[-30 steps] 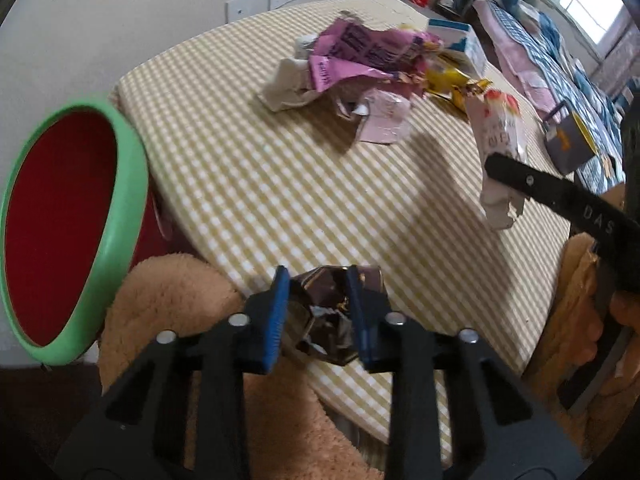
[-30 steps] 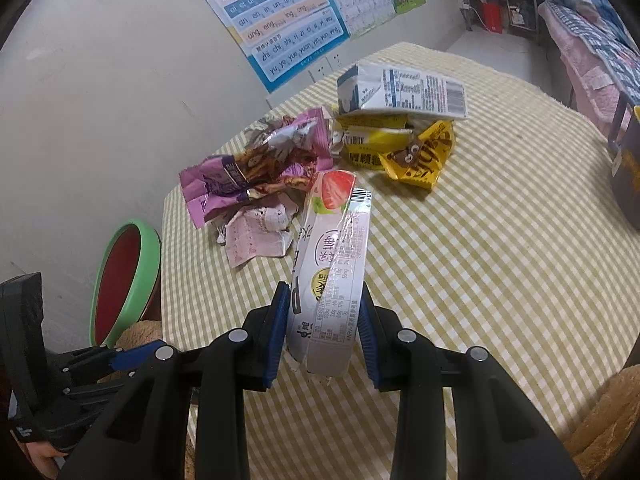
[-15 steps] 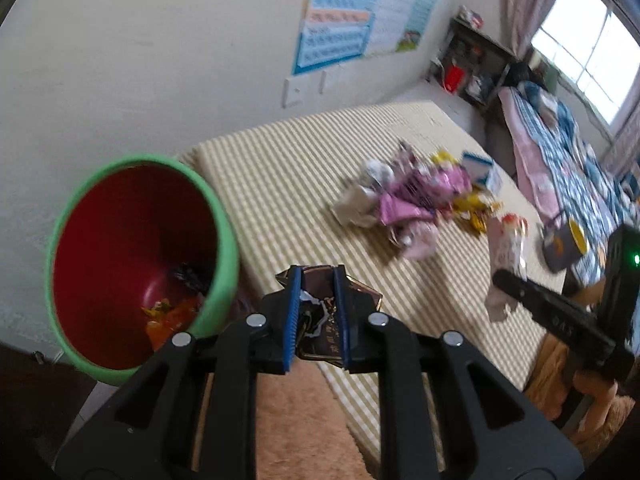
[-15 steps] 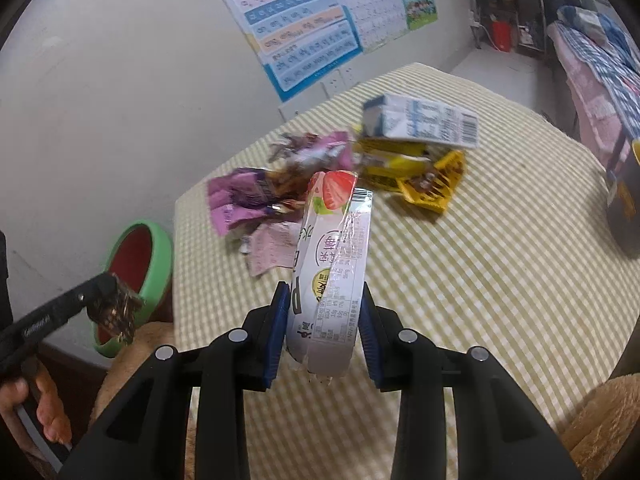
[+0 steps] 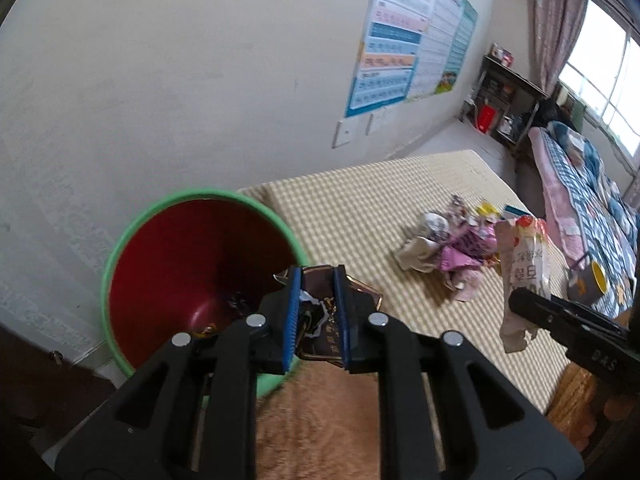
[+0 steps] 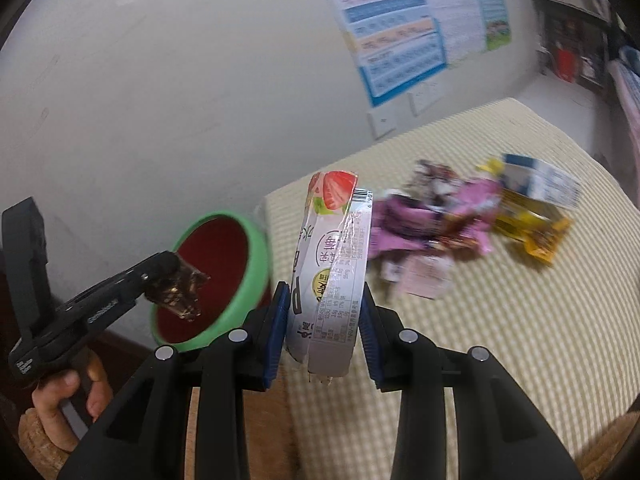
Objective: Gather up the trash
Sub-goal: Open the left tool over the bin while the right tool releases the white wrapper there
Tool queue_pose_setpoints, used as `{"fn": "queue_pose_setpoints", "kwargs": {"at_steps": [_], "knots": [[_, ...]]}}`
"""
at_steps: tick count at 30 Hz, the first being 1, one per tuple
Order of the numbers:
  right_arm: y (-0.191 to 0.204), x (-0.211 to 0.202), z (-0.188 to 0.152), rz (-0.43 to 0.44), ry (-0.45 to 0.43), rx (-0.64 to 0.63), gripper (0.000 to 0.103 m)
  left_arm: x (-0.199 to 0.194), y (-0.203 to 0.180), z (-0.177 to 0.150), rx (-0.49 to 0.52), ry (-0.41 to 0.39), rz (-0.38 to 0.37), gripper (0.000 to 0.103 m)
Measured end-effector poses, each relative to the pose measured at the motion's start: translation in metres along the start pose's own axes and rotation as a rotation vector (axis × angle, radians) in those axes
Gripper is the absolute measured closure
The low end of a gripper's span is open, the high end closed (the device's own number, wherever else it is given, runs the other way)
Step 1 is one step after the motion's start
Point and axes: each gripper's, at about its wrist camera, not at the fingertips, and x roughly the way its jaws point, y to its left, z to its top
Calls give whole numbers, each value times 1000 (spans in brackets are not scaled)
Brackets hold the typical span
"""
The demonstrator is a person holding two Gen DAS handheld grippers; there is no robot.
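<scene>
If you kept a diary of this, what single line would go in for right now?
left claw: shut on crumpled brown foil wrapper | right claw: shut on white strawberry-print packet | green-rimmed red bin: beside table, some trash inside

Checked table (image 6: 500, 340) w/ wrapper pile (image 6: 432, 224), carton (image 6: 540, 180).

My right gripper's (image 5: 532, 306) black arm, lower right of left wrist view: white letters "DAS". White wrapper (image 6: 334, 280) clamped at centre of right wrist view: barcode digits "6 901" at top edge, large letter "P" on side, Chinese characters I can't make out. Wall posters (image 5: 404, 36): print too blurred.
</scene>
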Motion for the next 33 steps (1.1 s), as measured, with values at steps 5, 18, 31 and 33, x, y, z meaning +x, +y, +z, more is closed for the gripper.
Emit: {"fn": "queue_pose_setpoints", "kwargs": {"at_steps": [5,18,31,33], "knots": [[33,21,5,43,44,-52,69,-1,38,0,-71,-15,53,87],[103,84,15,146,169,-151,69,10,109,-16,-239,13,123,87],[133,102,38,210,172,-161,67,22,118,-20,-271,43,120,86],[133,104,41,223,163,-152,50,23,121,-20,-286,46,134,51]]}}
